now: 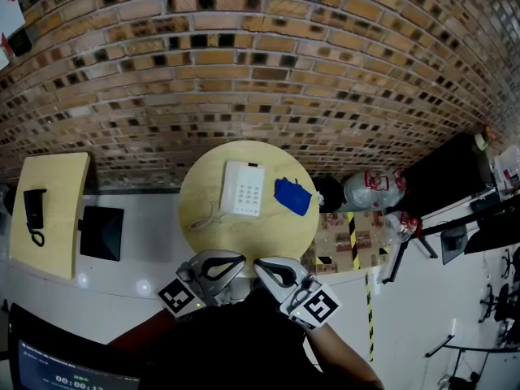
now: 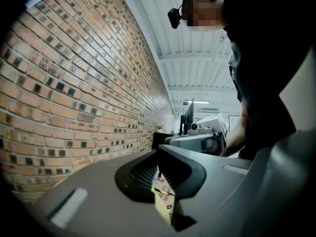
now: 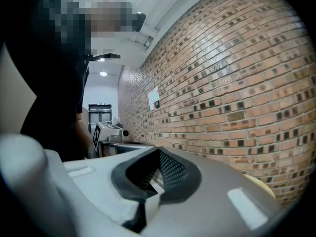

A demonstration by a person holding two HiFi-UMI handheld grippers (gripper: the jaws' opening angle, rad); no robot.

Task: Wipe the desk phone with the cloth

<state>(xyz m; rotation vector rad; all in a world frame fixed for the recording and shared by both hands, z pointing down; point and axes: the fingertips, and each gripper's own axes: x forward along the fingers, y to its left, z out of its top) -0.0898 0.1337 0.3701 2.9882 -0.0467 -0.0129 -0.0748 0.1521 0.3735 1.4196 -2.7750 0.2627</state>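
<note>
At the far left of the head view a rectangular worktop [image 1: 61, 185] carries a dark handset [image 1: 34, 211], well apart from the job and seemingly no part of it. Right of it, in the middle of the frame, stands the round worktop [image 1: 203, 177] against the brick wall [image 1: 244, 55]. The desk phone [image 1: 243, 188] lies flat near its centre, keypad up, with its cord [image 1: 205, 218] trailing off toward the lower left edge. Lying face up like that, the keys and casing are open to a wipe from above. Just right of the phone, apart from it, the blue cloth [image 1: 292, 196] sits bunched on the wood, within easy reach of the right side. Below the round worktop, at the lower middle of the frame, the left gripper [image 1: 234, 261] and the right gripper [image 1: 262, 265] are held close to the person's body, side by side and tips angled toward each other. Each gripper has its jaws together with nothing between them. Neither is over the wood, so this reads as a resting pose with the wiping not yet begun. The cloth would likely have to be picked up first, most handily by the right gripper.
</note>
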